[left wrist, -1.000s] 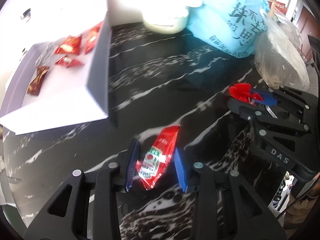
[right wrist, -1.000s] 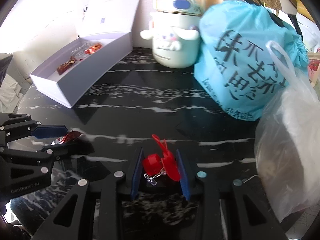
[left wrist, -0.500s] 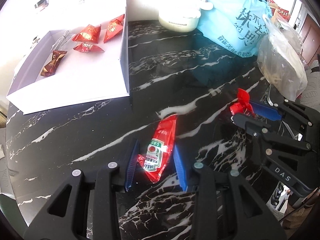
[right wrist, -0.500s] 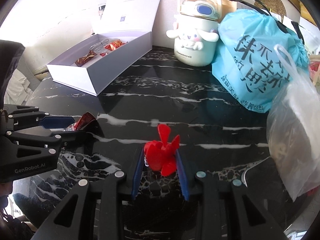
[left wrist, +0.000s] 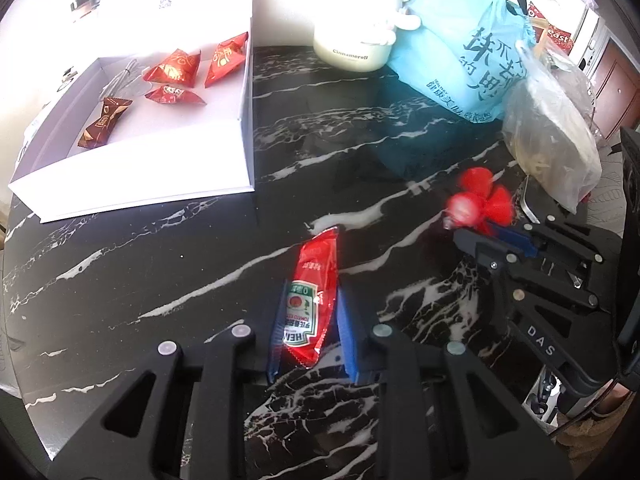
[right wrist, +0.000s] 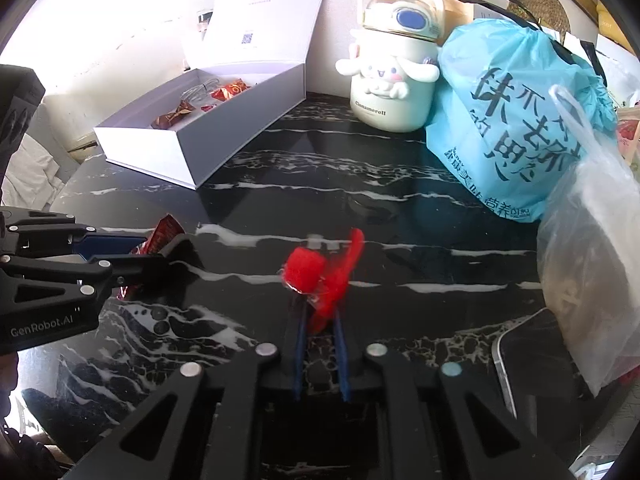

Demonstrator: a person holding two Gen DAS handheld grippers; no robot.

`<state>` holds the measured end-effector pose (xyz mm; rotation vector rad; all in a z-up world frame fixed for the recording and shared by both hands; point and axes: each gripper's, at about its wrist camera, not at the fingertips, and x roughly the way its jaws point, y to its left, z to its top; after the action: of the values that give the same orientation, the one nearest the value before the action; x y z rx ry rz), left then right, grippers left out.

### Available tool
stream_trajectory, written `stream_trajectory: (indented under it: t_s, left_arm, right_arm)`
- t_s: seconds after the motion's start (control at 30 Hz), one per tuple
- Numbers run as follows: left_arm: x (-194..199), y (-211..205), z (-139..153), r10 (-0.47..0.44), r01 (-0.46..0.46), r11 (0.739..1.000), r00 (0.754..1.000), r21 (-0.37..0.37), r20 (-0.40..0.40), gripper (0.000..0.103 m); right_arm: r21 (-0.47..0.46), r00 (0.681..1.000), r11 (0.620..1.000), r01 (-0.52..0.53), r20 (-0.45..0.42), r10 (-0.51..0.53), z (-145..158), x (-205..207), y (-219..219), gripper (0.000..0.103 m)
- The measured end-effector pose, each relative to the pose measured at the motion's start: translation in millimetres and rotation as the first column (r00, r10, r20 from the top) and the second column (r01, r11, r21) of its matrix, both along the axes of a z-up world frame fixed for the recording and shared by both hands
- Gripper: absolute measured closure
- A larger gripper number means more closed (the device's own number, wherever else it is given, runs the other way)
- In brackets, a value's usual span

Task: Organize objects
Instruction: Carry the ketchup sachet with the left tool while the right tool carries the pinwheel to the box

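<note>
L view only: sweets point(left wrist: 172, 68) in box point(left wrist: 244, 140); L gripper point(left wrist: 310, 320) jaws clamp ketchup packet point(left wrist: 310, 300) | R gripper point(right wrist: 320, 320) jaws pinch red toy point(right wrist: 320, 272), above table point(right wrist: 360, 208)

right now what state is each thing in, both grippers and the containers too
left gripper: shut on red ketchup sachet, lifted
right gripper: shut on red fuzzy keychain charm
white gift box: open, wrapped candies inside
blue drawstring bag: cinched shut
cream cartoon flask: upright, lid on
</note>
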<state>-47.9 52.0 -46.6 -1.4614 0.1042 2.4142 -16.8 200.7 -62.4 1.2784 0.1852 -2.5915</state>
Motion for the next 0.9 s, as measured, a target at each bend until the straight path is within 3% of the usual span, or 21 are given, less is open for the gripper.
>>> stream_trajectory:
  t_s: [0.5,0.9]
  left_arm:
    - [2,-24,17,0.057,-0.057,0.998,0.998,0.024,-0.007,0.080]
    - [9,-52,33,0.113,-0.112,0.994,0.993,0.011,-0.039,0.080]
  right_arm:
    - [-0.032,0.999,0.999,-0.022,-0.042,0.020,18,8,-11,0.092]
    - [-0.041,0.992,0.993,-0.110,-0.067,0.108,39,11,-42,0.092]
